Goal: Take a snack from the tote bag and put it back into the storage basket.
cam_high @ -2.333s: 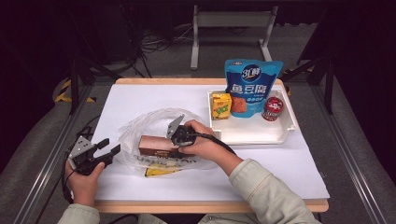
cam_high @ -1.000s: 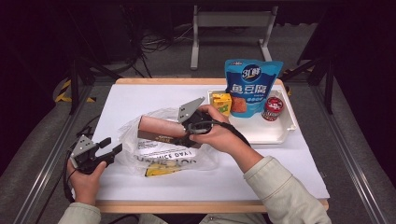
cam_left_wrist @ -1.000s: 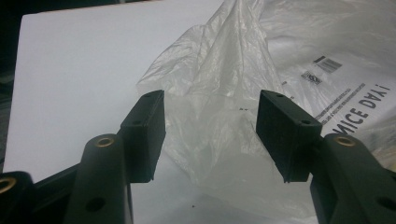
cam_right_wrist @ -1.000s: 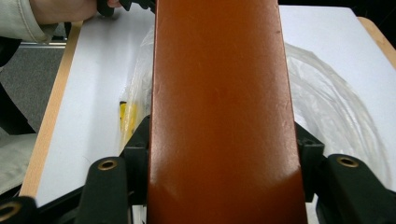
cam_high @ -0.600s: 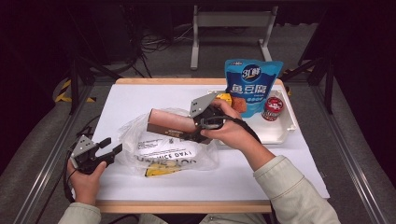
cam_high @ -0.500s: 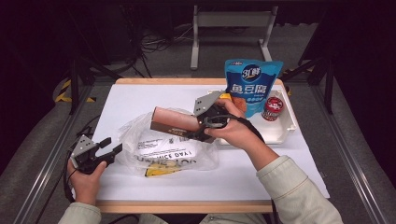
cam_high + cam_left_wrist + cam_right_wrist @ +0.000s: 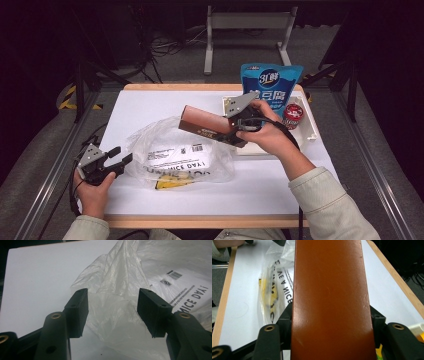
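the jaws of the right gripper (image 7: 226, 134) are clamped on a long brown box (image 7: 212, 125), one black jaw pressing each long side of it, as the right gripper view shows with the box (image 7: 330, 297) running straight out between them. in the high view the person's right hand (image 7: 265, 135) holds this gripper above the desk (image 7: 150, 105), toward its far right part, with the box lifted clear of the surface and slanting up toward the far left. the box hangs just over the far right edge of a crumpled clear plastic bag (image 7: 175, 160) with black print, which lies on the desk near its middle and toward the near edge. the jaws of the left gripper (image 7: 119, 156) stand spread apart with nothing pinched; in the left gripper view a fold of the bag (image 7: 117, 302) lies on the desk beyond the gap between them. the left hand (image 7: 92, 182) holds that gripper at the near left corner of the desk, jaws pointing at the bag's left edge. behind the right hand, at the far right edge of the desk, a white tray (image 7: 312, 130) carries a blue upright pouch (image 7: 272, 82) and a small red can (image 7: 292, 115).
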A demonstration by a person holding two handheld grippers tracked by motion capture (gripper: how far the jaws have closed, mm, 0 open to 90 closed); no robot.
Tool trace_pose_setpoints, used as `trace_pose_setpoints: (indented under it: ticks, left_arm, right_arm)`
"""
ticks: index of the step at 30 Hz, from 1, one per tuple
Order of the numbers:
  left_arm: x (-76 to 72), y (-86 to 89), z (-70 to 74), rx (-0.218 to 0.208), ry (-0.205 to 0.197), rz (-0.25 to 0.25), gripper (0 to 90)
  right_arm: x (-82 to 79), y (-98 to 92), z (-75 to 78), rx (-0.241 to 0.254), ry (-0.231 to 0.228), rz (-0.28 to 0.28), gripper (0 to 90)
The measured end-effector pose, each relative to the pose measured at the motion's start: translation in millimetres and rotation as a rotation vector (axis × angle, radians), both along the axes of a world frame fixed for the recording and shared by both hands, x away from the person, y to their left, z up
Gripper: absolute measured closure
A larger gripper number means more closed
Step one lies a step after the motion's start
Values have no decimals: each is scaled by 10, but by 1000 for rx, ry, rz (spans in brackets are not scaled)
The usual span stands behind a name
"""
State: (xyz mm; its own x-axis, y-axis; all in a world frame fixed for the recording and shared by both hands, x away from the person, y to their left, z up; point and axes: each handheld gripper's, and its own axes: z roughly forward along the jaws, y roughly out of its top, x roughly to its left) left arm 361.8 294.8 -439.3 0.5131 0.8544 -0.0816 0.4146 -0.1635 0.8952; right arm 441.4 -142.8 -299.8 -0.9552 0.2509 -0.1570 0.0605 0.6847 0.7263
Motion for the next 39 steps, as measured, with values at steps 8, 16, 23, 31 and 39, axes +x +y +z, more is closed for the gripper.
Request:
trace_pose_setpoints:
  ticks: [8,16,23,31,39]
  left_arm:
    - [0,15,2,-22,0,-6,427]
    - [-14,5,29,-15,-18,-24,421]
    - [-18,-5,35,-15,-29,-32,418]
    - [-20,-16,36,-2,-25,-38,419]
    - [-21,-13,35,1,-24,-36,419]
  right_arm:
    - [45,-230,35,-6,-6,-47,427]
    - [66,-402,62,-15,-14,-72,427]
    - [88,-547,147,-19,-32,-87,426]
    - [143,-774,171,0,-31,-123,426]
    - [193,-957,160,-17,-30,-160,426]
